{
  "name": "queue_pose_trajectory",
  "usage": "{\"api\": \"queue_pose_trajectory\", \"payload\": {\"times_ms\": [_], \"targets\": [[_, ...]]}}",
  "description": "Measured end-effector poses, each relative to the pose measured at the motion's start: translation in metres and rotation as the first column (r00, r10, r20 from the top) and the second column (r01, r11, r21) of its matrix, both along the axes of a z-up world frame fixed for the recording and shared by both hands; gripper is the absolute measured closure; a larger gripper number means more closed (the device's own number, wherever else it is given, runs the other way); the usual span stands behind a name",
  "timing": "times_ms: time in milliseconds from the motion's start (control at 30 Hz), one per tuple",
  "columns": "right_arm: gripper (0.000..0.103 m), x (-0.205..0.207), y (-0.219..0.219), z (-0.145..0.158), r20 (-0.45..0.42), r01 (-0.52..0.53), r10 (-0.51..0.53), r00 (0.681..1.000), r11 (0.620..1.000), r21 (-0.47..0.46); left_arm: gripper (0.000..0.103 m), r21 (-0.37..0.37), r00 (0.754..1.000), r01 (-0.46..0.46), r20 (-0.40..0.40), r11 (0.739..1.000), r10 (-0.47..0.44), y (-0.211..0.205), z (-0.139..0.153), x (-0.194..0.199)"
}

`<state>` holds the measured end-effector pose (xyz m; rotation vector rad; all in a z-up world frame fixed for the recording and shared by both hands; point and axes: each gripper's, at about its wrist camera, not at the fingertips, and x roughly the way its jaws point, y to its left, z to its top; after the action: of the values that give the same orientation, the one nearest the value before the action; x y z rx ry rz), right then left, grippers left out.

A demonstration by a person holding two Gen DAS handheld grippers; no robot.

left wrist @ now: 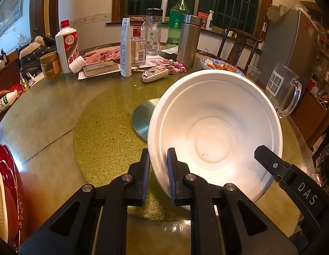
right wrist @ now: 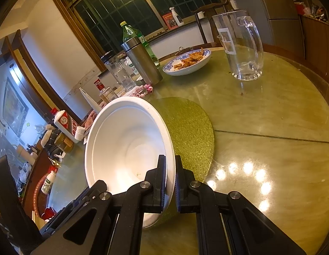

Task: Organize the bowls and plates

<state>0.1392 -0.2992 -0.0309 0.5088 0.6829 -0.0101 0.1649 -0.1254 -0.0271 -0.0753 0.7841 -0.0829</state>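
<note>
A white bowl (left wrist: 213, 140) is held tilted above the green glitter mat (left wrist: 105, 131), its inside facing the cameras. My left gripper (left wrist: 158, 170) is shut on the bowl's left rim, one finger inside and one outside. My right gripper (right wrist: 170, 180) is shut on the bowl's (right wrist: 126, 146) right rim; its finger also shows in the left wrist view (left wrist: 271, 163). A red plate (left wrist: 7, 191) with a white dish on it lies at the left table edge. A blue-patterned plate of fried food (right wrist: 188, 62) stands at the far side.
The round glass table (right wrist: 271, 153) carries a glass pitcher (right wrist: 241, 44), a steel flask (left wrist: 189, 40), a green bottle (left wrist: 177, 21), a clear jar (left wrist: 153, 31), a white liquor bottle (left wrist: 67, 46), a tube (left wrist: 125, 46) and keys (left wrist: 156, 73). A chair (left wrist: 239, 44) stands behind.
</note>
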Motion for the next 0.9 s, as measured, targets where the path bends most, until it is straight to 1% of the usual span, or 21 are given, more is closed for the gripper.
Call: {"api": "queue_pose_trajectory", "payload": {"times_ms": [900], "targets": [[0.096,-0.0001,0.0021,0.0000,0.007,-0.001,0.001,1.000,1.000,-0.009,0.089,-0.002,1.000,0.000,0.008,1.000,0.000,0.0013,0.0019,-0.0011]]}}
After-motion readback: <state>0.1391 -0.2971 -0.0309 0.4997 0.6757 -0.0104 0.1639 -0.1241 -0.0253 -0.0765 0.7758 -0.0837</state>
